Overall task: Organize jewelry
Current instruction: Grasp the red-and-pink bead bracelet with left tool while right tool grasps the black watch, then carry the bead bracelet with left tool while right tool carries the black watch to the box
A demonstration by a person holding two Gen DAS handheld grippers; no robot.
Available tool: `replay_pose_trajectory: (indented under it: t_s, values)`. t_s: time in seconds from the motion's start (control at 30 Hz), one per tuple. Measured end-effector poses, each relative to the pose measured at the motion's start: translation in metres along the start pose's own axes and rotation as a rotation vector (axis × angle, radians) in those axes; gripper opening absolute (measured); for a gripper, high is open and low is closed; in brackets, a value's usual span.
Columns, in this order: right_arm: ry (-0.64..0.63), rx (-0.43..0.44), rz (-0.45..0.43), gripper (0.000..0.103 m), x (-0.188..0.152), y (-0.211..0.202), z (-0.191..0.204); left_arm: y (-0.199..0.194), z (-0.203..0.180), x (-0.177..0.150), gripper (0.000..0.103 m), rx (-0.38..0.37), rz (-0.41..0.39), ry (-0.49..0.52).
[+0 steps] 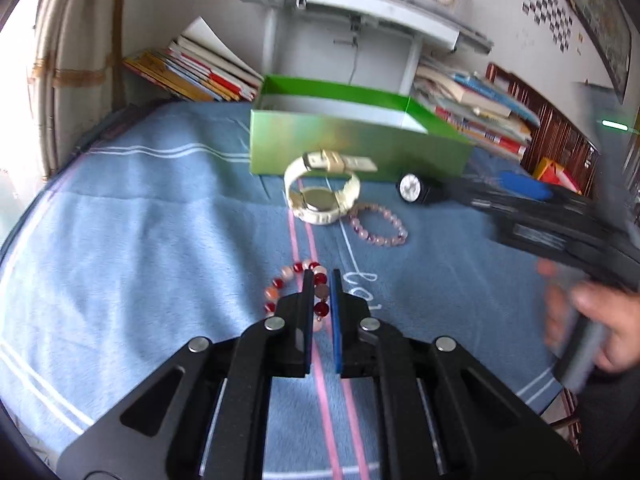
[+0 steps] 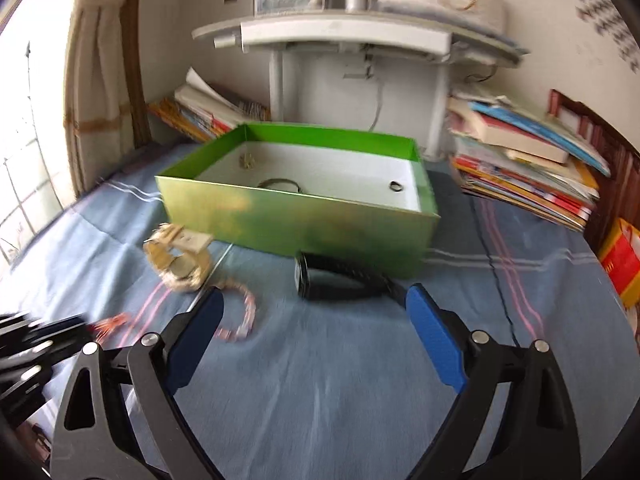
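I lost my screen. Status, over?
Left gripper shut on red bead bracelet. Right gripper open, empty, near black watch. Green box unobstructed.

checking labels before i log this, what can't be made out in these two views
- Green box contents: left wrist view, its near wall hides them.
- Small pieces in the box: right wrist view, too small and blurred to name.
- Black watch strap: left wrist view, hidden behind the blurred right gripper.

Both fisheye views angled down over a blue blanket (image 1: 140, 220), facing a green box (image 1: 352, 148) below a white desk (image 2: 344, 32). Left view nearer the beads, box upper centre; right view looking into the box. Shared: box, white watch (image 2: 180, 260), bookstacks.
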State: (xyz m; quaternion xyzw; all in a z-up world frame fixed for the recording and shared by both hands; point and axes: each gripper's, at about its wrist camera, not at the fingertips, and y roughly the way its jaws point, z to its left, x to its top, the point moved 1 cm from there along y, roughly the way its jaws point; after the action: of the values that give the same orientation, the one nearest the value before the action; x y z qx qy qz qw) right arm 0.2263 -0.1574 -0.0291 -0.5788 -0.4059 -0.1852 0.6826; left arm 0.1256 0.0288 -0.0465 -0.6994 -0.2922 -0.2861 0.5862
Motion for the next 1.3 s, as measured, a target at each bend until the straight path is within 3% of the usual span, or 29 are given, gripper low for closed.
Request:
replay_pose_trajectory:
  t_s: [0.13,0.17,0.2,0.27,0.3,0.53,0.73,1.3]
  values:
    - [-0.005,0.019,0.113,0.054,0.015,0.049,0.004,-0.02,0.003,-0.001,0.007,0.013,-0.024,-0.008]
    - [0.001,0.026,0.157,0.03,0.014,0.061,0.003,-0.023,0.006,-0.001,0.007,0.015,-0.026,-0.01]
    - [0.013,0.046,0.197,0.016,0.013,0.072,0.002,-0.026,0.008,-0.001,0.007,0.02,-0.033,-0.017]
    - [0.021,0.048,0.167,0.015,0.01,0.066,0.003,-0.03,0.012,-0.001,0.007,0.024,-0.04,-0.027]
    - [0.017,0.05,0.143,0.01,0.009,0.059,0.004,-0.032,0.014,0.0,0.007,0.025,-0.046,-0.032]
    - [0.078,0.125,-0.048,0.008,-0.019,-0.049,0.008,-0.037,0.016,0.001,0.008,0.011,-0.056,-0.04]
    - [0.121,0.107,-0.168,0.008,-0.053,-0.128,0.01,-0.041,0.004,-0.004,0.008,-0.015,-0.062,-0.022]
    - [0.132,0.118,-0.153,0.008,-0.077,-0.136,0.012,-0.059,-0.012,-0.013,0.008,-0.019,-0.085,0.018]
